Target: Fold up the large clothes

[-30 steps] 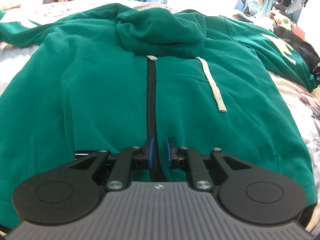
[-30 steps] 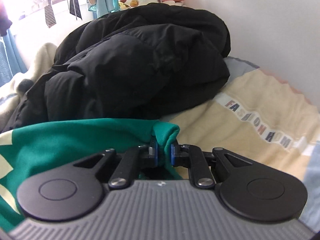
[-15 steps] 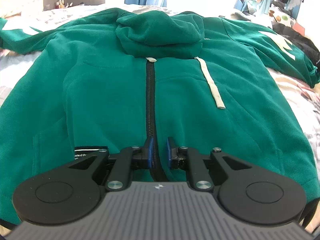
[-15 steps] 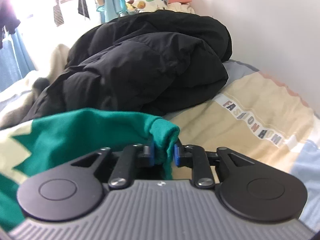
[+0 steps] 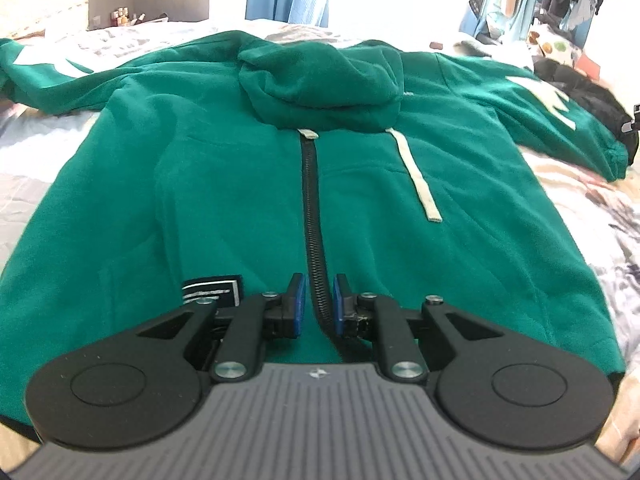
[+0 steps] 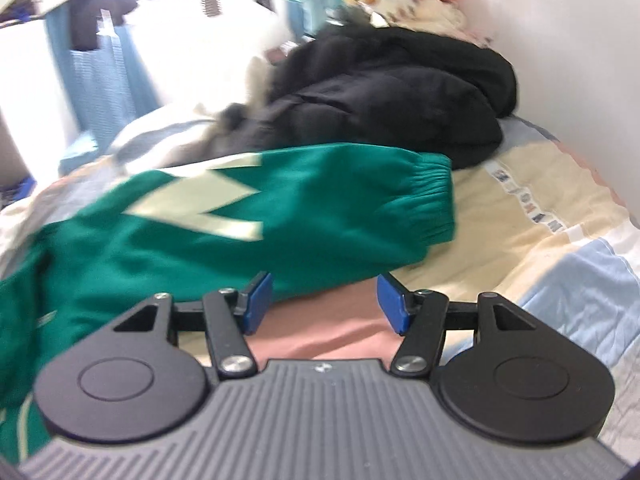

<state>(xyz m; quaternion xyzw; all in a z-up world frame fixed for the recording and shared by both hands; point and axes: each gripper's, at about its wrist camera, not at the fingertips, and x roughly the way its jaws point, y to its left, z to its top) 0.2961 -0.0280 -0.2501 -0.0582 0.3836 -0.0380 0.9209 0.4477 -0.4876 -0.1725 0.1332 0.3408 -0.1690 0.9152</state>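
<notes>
A green zip-up hoodie [image 5: 224,184] lies flat, front up, on the bed, with its hood [image 5: 324,80] folded down over the collar. My left gripper [image 5: 318,300] is shut on its bottom hem, with the black zipper [image 5: 311,208] pinched between the blue pads. In the right wrist view the hoodie's sleeve [image 6: 320,216], with a pale zigzag patch, lies stretched out on the bedspread and ends in a ribbed cuff [image 6: 432,200]. My right gripper [image 6: 324,300] hovers behind the sleeve. Its jaws are opening and nothing is between them.
A crumpled black jacket [image 6: 392,88] is piled against the white wall beyond the cuff. The patterned bedspread [image 6: 520,216] extends to the right. The other sleeve [image 5: 40,76] reaches off to the far left. Blue curtains and hanging clothes stand behind the bed.
My right gripper let go of the cuff, opened, and pulled back and up; the sleeve now lies flat. The left gripper drew back slightly, uncovering a black label on the hem.
</notes>
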